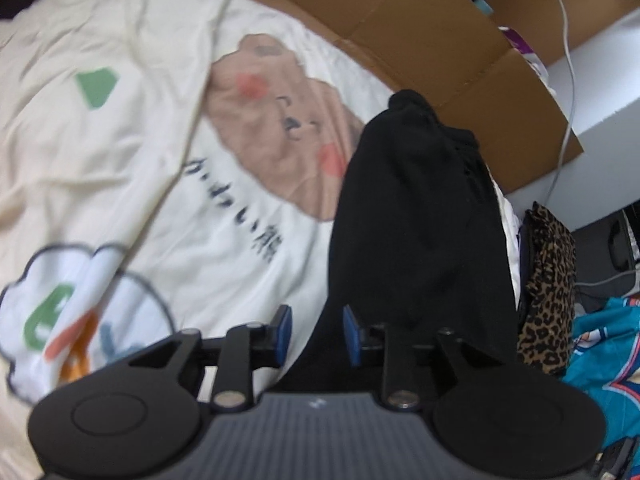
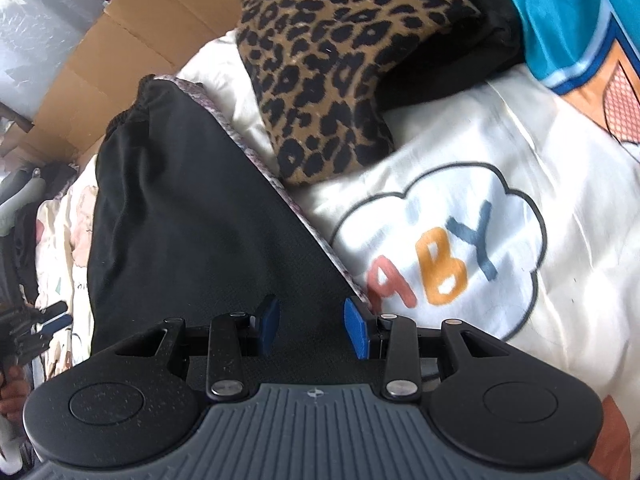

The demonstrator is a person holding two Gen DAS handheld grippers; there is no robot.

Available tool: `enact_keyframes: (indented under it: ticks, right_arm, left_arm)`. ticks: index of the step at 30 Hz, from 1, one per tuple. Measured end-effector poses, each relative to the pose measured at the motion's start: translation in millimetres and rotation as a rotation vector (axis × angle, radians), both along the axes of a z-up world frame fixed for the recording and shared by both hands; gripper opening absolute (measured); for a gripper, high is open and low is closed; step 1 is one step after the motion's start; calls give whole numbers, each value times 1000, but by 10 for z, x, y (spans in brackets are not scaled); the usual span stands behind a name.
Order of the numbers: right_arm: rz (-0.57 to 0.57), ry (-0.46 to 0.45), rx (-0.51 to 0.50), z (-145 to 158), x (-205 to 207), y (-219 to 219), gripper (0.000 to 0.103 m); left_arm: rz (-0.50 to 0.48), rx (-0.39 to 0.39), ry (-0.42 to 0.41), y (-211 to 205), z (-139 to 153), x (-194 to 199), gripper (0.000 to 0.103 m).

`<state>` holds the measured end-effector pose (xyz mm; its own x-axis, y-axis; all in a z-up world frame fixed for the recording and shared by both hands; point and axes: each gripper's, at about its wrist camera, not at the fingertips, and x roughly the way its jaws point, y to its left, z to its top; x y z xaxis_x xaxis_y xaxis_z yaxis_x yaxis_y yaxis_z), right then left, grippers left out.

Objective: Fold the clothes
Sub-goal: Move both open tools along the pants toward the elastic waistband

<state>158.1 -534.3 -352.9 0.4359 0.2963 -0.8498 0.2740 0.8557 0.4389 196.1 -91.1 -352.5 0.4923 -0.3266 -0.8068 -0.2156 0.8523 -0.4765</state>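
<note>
Both set low and close over the cream printed bedspread [image 1: 100,168], facing forward along the fingers. Shared between views: the black garment [image 1: 416,220] [image 2: 192,208] and leopard-print cloth [image 1: 548,284] [image 2: 328,64].

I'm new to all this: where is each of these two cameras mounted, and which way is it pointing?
Left wrist view: sits on the left gripper, looking forward along its open fingers over a black garment on a cream bedsheet; no body part shows.
Right wrist view: sits on the right gripper, fingers open over the same garment, facing a leopard-print cloth; the left gripper and a hand show at the left edge.
Shared: garment, bedsheet, leopard-print cloth, cardboard.
</note>
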Motion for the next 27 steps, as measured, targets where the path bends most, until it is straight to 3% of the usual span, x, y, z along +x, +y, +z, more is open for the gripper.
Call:
enact_keyframes:
  ticks: [7,13,27]
  right_arm:
    - [95,-87,-26,145,448,103,44]
    - [171,-140,-61,235,923,179,49]
    - [328,-222,-104,100,1958,657,51]
  left_arm:
    - [-54,28,-41,-106,11,401,38]
    - [-84,79,-59,-232,57,850,38]
    - [-252,138,-178,-775,211,1797,38]
